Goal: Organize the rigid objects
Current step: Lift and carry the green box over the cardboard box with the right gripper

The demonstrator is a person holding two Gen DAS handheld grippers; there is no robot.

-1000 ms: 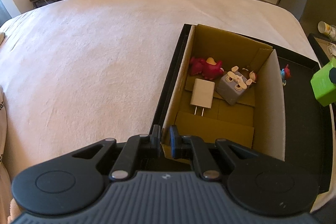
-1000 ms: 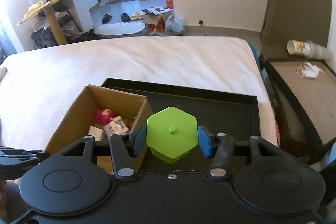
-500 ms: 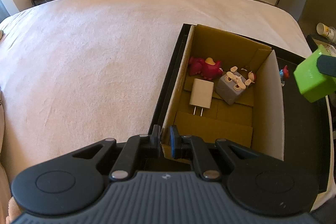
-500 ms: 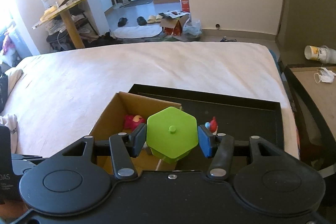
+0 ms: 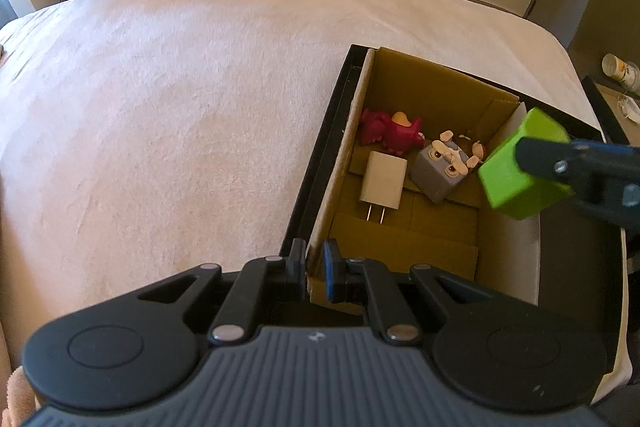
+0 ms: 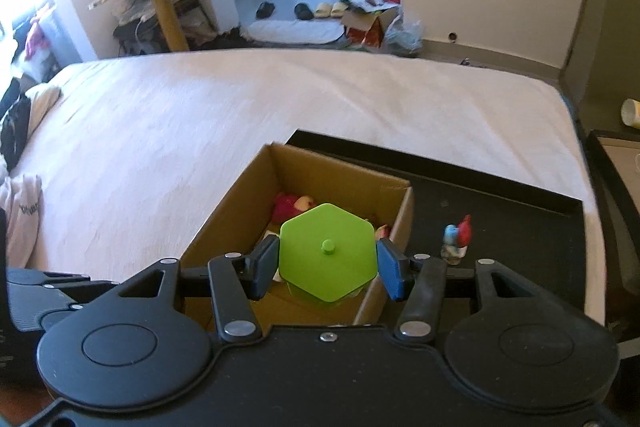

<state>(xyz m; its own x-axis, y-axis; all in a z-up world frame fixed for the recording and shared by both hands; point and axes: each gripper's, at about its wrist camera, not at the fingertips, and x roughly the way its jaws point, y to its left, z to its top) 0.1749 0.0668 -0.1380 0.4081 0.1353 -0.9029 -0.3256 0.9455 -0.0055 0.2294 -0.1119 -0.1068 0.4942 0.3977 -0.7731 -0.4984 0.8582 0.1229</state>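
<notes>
Now | right hand-held gripper [image 6: 327,269] clamping green hexagonal block [image 6: 328,253] | moved over cardboard box [image 6: 236,195]

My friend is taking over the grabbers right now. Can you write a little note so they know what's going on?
Left tongs: shut on the box wall at its near corner.
Right tongs: shut on the green block, held above the box's right side.
In the box: red toy, charger, grey cube toy.
Left to do: drop the block in, then fetch the small figure standing on the black tray.
</notes>
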